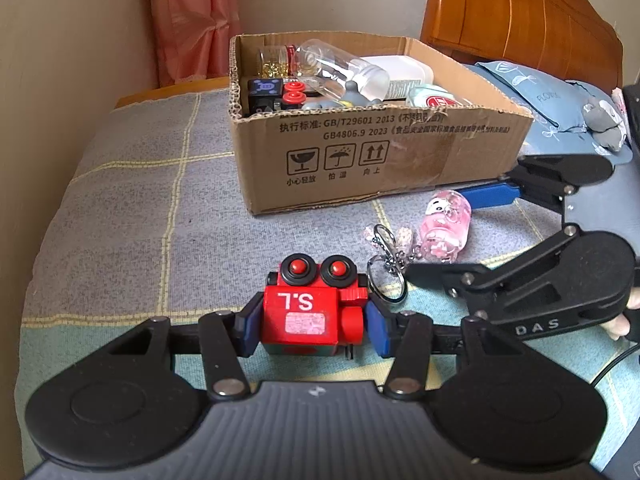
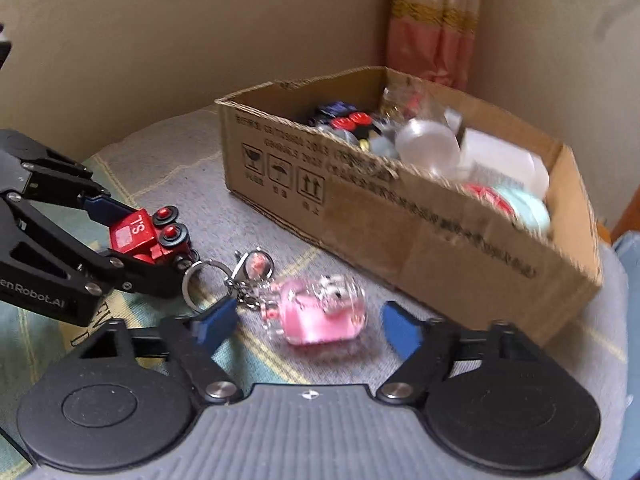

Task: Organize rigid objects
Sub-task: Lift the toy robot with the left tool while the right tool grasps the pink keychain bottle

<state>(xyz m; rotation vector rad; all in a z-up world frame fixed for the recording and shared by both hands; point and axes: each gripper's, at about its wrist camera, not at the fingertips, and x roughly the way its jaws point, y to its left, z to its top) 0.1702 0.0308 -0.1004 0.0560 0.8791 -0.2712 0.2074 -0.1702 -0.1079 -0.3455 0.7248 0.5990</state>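
A red toy train block [image 1: 312, 316] marked "S.L" with two black-and-red wheels sits between the blue pads of my left gripper [image 1: 314, 330], which is shut on it; it also shows in the right wrist view [image 2: 144, 236]. A pink keychain charm [image 2: 320, 310] with metal rings lies on the bed cover, between the open fingers of my right gripper [image 2: 310, 320]. In the left wrist view the charm [image 1: 442, 224] lies right of the train, with the right gripper [image 1: 448, 236] around it. The cardboard box [image 1: 400, 160] behind holds several small items.
The box [image 2: 440, 240] stands on a grey checked bed cover [image 1: 140, 200], with a wall to the left and a pink curtain [image 1: 192, 20] behind. A wooden headboard [image 1: 520, 12], blue pillow [image 1: 552, 100] and grey plush toy [image 1: 604, 120] lie at the right.
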